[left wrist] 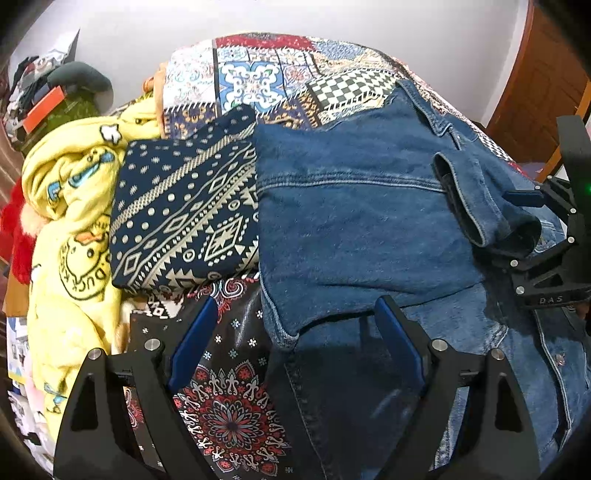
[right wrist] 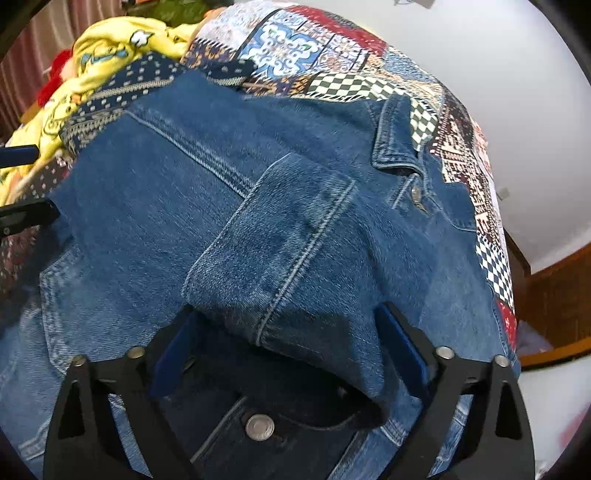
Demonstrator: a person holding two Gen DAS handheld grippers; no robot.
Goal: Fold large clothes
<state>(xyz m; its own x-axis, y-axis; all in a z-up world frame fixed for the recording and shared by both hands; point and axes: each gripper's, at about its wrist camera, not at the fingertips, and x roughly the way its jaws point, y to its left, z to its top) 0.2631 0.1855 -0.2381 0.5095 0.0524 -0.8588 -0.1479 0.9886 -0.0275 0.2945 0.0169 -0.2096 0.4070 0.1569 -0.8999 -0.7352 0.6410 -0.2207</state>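
My right gripper [right wrist: 291,332] jaws spread wide around folded sleeve cuff [right wrist: 280,258] of blue denim jacket [right wrist: 155,206], lying on patchwork-print bedspread [right wrist: 332,55].

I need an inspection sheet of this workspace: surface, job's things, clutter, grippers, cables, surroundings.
Surface: patchwork bedspread, mostly covered.
Job's things: denim jacket spread out, sleeve lying across its body.
Clutter: folded navy patterned cloth and yellow duck blanket beside the jacket.
Grippers: left gripper open over the jacket hem; right gripper open, with the sleeve between its jaws.
Cables: nothing seen.
Surroundings: white wall, wooden door.
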